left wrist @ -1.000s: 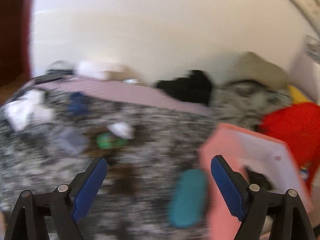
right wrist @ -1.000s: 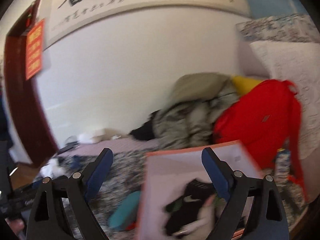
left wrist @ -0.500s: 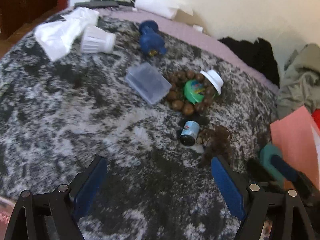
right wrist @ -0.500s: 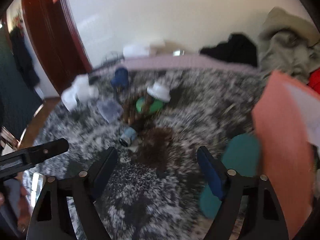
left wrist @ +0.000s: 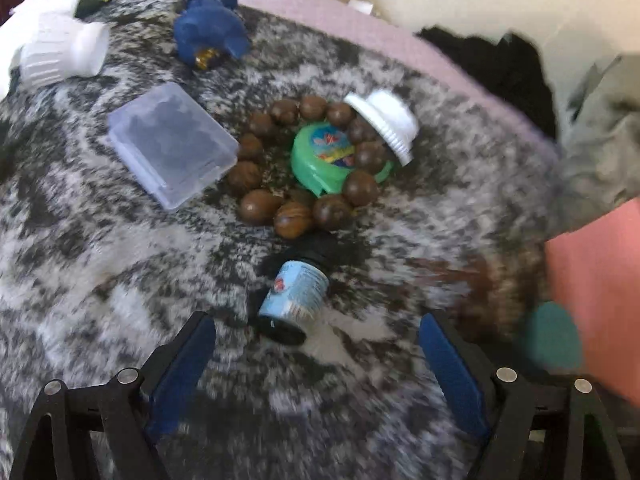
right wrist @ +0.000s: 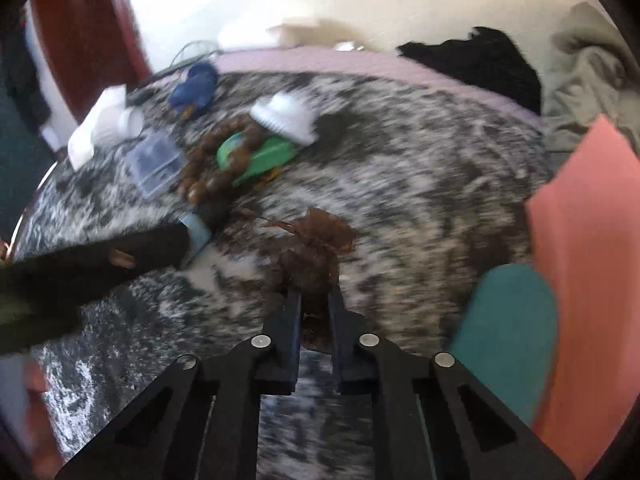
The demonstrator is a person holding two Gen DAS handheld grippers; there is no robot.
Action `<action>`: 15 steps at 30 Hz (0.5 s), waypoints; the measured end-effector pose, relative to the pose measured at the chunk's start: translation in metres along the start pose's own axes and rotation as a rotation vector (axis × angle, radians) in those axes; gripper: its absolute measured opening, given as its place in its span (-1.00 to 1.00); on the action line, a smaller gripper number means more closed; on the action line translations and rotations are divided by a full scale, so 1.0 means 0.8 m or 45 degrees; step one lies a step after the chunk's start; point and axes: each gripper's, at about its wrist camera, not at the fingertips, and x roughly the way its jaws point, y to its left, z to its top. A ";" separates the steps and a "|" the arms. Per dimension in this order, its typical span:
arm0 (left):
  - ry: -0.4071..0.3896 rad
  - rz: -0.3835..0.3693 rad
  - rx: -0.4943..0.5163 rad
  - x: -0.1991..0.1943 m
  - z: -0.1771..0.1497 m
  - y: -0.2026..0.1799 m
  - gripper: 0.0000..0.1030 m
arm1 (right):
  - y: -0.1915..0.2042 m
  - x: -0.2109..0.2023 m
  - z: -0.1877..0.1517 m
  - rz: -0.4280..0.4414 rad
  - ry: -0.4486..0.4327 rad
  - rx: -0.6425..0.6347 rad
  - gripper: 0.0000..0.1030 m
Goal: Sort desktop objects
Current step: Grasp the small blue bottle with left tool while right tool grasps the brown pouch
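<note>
Two grippers work over a mottled black-and-white blanket [left wrist: 100,248]; the left gripper [left wrist: 316,340] stands with its blue pads wide apart, and the small blue-labelled bottle [left wrist: 294,294] lies on its side just ahead of the gap, touched by neither pad; the right gripper [right wrist: 314,312] has its jaws drawn nearly together, clamped on the near end of a brown pouch [right wrist: 316,248] whose gathered top fans out beyond the tips. Beyond the bottle a ring of brown beads [left wrist: 256,178] lies around a green tub [left wrist: 324,156], with a white cap [left wrist: 384,124] leaning on the ring's far side; a clear box [left wrist: 172,148] sits just beside the beads on the left; farther off are a blue toy [left wrist: 210,32] and a white ribbed cup [left wrist: 60,54]. In the right view a teal case [right wrist: 508,332] lies to the right of the pouch, beside a pink box [right wrist: 592,280]; a dark sleeve [right wrist: 92,268] reaches in from the left as far as the bottle.
</note>
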 end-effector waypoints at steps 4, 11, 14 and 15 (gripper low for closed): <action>-0.048 0.185 0.119 0.021 0.000 -0.011 -0.36 | -0.030 -0.023 0.005 0.010 -0.039 0.028 -0.80; -0.113 0.083 0.075 -0.052 -0.007 0.000 -0.53 | -0.049 -0.074 0.012 0.053 -0.107 0.074 -0.82; -0.199 0.065 0.069 -0.111 -0.018 0.003 -0.53 | -0.040 -0.100 0.012 0.090 -0.151 0.073 -0.82; -0.229 0.065 0.077 -0.131 -0.023 0.001 -0.53 | -0.035 -0.109 0.011 0.097 -0.167 0.066 -0.82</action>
